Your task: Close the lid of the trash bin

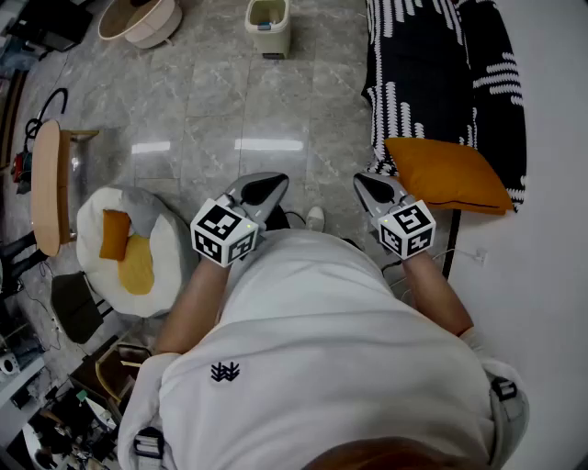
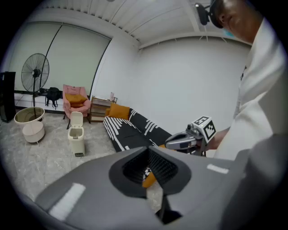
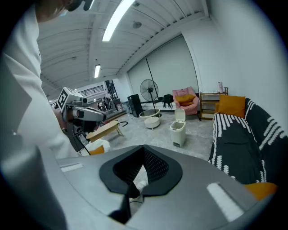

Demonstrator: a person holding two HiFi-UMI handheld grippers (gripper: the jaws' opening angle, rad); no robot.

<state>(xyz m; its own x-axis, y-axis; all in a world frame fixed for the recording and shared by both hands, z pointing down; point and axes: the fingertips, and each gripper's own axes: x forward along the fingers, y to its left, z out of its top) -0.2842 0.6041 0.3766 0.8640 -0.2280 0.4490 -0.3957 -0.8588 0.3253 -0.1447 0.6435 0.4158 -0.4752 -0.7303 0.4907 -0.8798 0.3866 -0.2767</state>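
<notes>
Left tool (image 1: 264,189) and right tool (image 1: 375,190) — jaws pressed together, empty; trash bin (image 1: 268,26) well apart on the floor (image 1: 230,101), lid (image 3: 180,115) raised.

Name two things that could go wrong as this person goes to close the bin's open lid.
The trash bin stands far off and free-standing; a hard push on its raised lid may slide or tip it. The right gripper hangs close to the orange cushion and could catch it.

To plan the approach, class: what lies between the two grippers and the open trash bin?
Only bare marble floor, seen in the head view; the trash bin stands ahead.
</notes>
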